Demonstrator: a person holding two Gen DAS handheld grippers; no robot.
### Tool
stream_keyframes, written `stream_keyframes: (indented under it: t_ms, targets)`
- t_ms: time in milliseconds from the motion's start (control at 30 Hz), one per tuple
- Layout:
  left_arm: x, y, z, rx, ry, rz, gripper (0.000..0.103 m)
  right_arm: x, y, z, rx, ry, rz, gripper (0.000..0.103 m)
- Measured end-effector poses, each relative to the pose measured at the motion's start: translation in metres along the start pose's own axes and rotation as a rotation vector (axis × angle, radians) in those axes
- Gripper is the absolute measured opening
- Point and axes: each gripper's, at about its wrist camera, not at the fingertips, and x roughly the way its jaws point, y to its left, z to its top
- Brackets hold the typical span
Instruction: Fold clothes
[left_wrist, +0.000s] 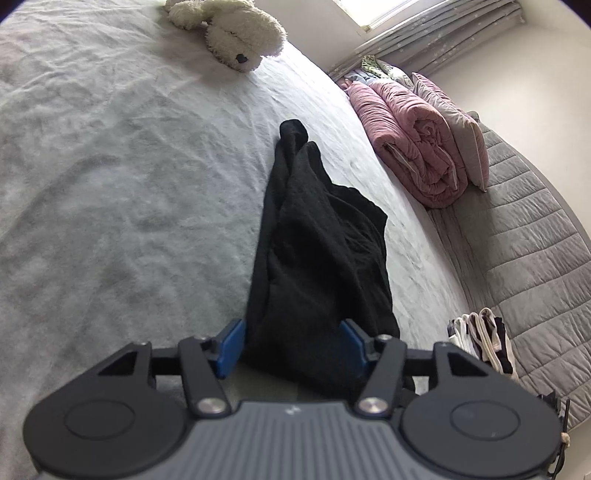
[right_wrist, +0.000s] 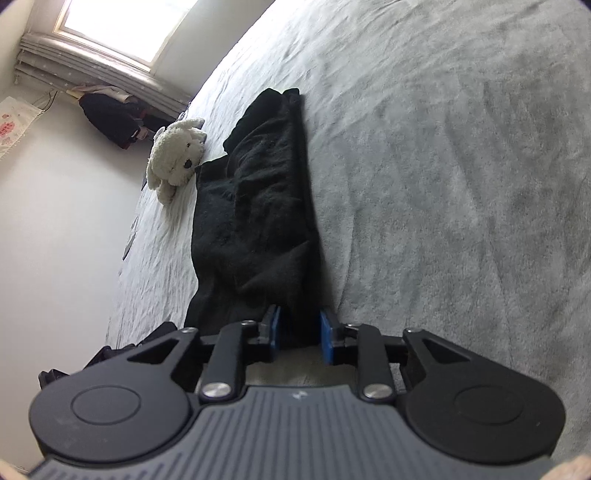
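A black garment (left_wrist: 317, 236) lay stretched in a long, bunched strip on a bed (left_wrist: 110, 166) covered with a wrinkled light grey sheet. In the left wrist view, the left gripper (left_wrist: 293, 345) had the near end of the cloth gathered between its blue pads (left_wrist: 231, 345); the pads stood fairly wide apart, with fabric filling the space between them, and it could not be told for certain whether they pressed on it. From there the garment ran away across the sheet and narrowed to a rounded tip.

In the right wrist view, the right gripper (right_wrist: 299, 332) had its blue pads (right_wrist: 327, 338) set close together, clamped on a narrow bunch of the black garment (right_wrist: 258, 206) at its near end. The cloth widened beyond the pads and tapered again toward its far end.

A white stuffed dog (left_wrist: 236, 33) lay on the bed near its far edge, well apart from the garment in the left view and just beside it in the right view (right_wrist: 173, 158). Beyond the bed's right edge, a rolled pink quilt (left_wrist: 413, 144) rested on a grey quilted mat (left_wrist: 524, 258), next to a pale pillow (left_wrist: 454, 122). A small stack of folded clothes (left_wrist: 480, 343) sat on the mat near the left gripper. A window (right_wrist: 110, 26) glowed bright above grey curtains (right_wrist: 92, 70), and a dark heap (right_wrist: 107, 118) lay below them.
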Motion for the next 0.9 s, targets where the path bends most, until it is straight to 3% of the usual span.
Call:
stream_keyframes:
  t_ms: [33, 67, 133, 167, 400, 733, 800, 900]
  targets:
    - [0.004, 0.0, -0.001, 0.008, 0.01, 0.018, 0.027, 0.001, -0.001, 0.0, 0.0, -0.002, -0.003, 0.027]
    - [0.006, 0.0, -0.001, 0.009, 0.019, 0.029, 0.007, 0.001, -0.001, -0.001, -0.003, -0.006, -0.007, 0.026]
    - [0.006, 0.002, -0.002, -0.002, 0.028, 0.031, 0.006, -0.001, 0.0, -0.001, -0.015, -0.019, -0.014, 0.012]
    - [0.003, 0.001, -0.002, 0.002, 0.022, 0.031, 0.006, -0.002, 0.001, -0.002, -0.021, -0.025, -0.018, 0.009]
    - [-0.037, -0.001, -0.005, 0.006, -0.012, 0.019, 0.005, -0.023, 0.011, -0.008, -0.077, -0.016, 0.04, 0.007]
    - [-0.058, -0.001, -0.048, 0.053, 0.092, 0.063, 0.005, -0.035, 0.008, -0.032, -0.199, 0.139, -0.023, 0.007]
    - [-0.051, -0.003, -0.049, 0.079, 0.103, 0.081, 0.006, -0.034, 0.007, -0.035, -0.219, 0.17, -0.04, 0.011]
    - [-0.048, 0.003, -0.044, 0.03, 0.124, 0.065, 0.01, -0.024, 0.013, -0.031, -0.232, 0.189, -0.078, 0.016]
